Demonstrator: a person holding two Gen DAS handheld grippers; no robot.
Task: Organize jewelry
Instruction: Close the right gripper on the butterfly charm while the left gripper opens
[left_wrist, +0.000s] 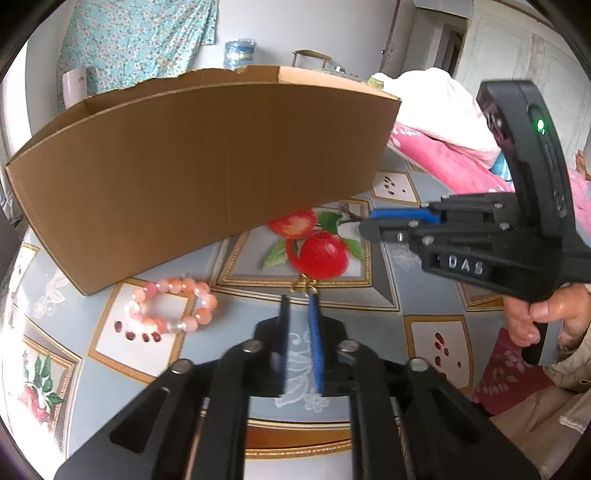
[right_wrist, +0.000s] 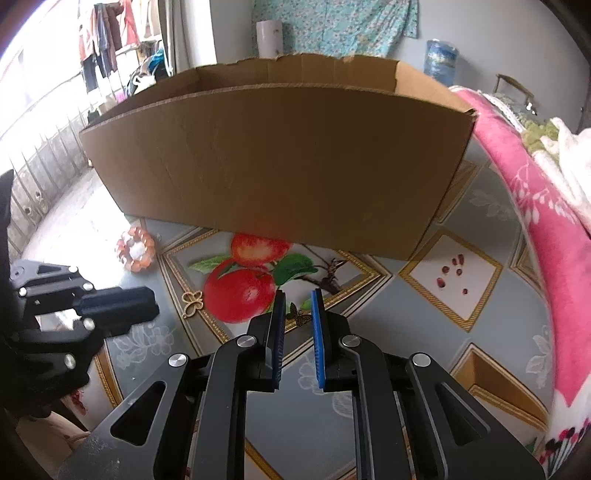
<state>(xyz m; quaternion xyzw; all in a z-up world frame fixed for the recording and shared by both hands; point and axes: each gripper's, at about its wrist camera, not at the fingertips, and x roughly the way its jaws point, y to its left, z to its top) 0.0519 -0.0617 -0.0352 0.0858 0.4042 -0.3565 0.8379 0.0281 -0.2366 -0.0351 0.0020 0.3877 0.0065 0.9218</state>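
**Right wrist view: a charm sits between your pads, in front of the box**

Your right gripper (right_wrist: 298, 295) is drawn in to a narrow gap in front of the cardboard box (right_wrist: 280, 162), over the red apples printed on the tablecloth (right_wrist: 399, 325). A dark butterfly charm (right_wrist: 299, 315) sits between its two fingers. It spans the gap from pad to pad, so the pads seem to be pinching it, though the charm is small and I can't be sure of the contact on both sides.

Your left gripper (right_wrist: 153, 310) comes in from the left of this view, also in front of the box. A gold butterfly charm (right_wrist: 192, 304) lies flat on the cloth just past its tip.

From the left wrist, your left gripper's blue pads stand slightly apart with only tablecloth showing between them, so it grips nothing. The gold charm lies just beyond the fingertips, on the box side of them.

The pink bead bracelet (left_wrist: 171, 312) lies on the cloth near the box's front left corner, apart from both grippers. In the same view your right hand (left_wrist: 535, 317) grips the handle of the right gripper, off the box's right end.
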